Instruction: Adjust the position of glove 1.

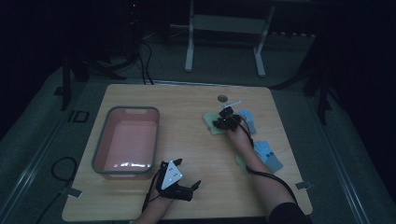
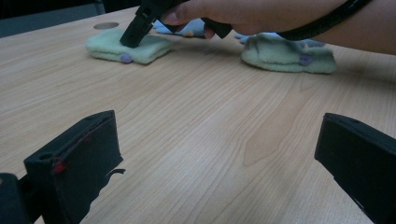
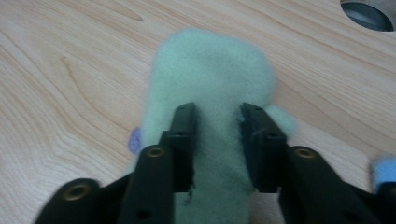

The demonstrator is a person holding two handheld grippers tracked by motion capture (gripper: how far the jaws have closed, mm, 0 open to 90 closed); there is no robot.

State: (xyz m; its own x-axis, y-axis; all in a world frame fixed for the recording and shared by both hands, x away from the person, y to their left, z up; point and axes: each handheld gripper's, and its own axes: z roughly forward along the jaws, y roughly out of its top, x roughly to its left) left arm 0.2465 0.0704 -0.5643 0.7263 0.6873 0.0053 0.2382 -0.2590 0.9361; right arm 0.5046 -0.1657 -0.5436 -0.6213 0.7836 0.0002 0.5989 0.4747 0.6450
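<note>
A fluffy pale green sock [image 1: 211, 123] [image 3: 212, 65] lies flat on the wooden table, past the middle. My right gripper [image 1: 227, 120] [image 3: 217, 114] points down onto it, its jaws pressed into the fabric and pinching a ridge of the green sock between the pads. The left gripper view catches that sock [image 2: 126, 46] with the right gripper [image 2: 133, 39] on top of it. A second green sock [image 1: 241, 162] [image 2: 287, 55] lies beside the right forearm. My left gripper [image 1: 187, 173] [image 2: 219, 135] rests low near the front edge, jaws wide open over bare wood.
A pink bin with a grey rim [image 1: 133, 110] stands on the left half of the table. Two blue socks [image 1: 247, 119] [image 1: 270, 155] lie to the right of the right hand. A round hole [image 1: 222, 98] [image 3: 369, 14] sits near the far edge.
</note>
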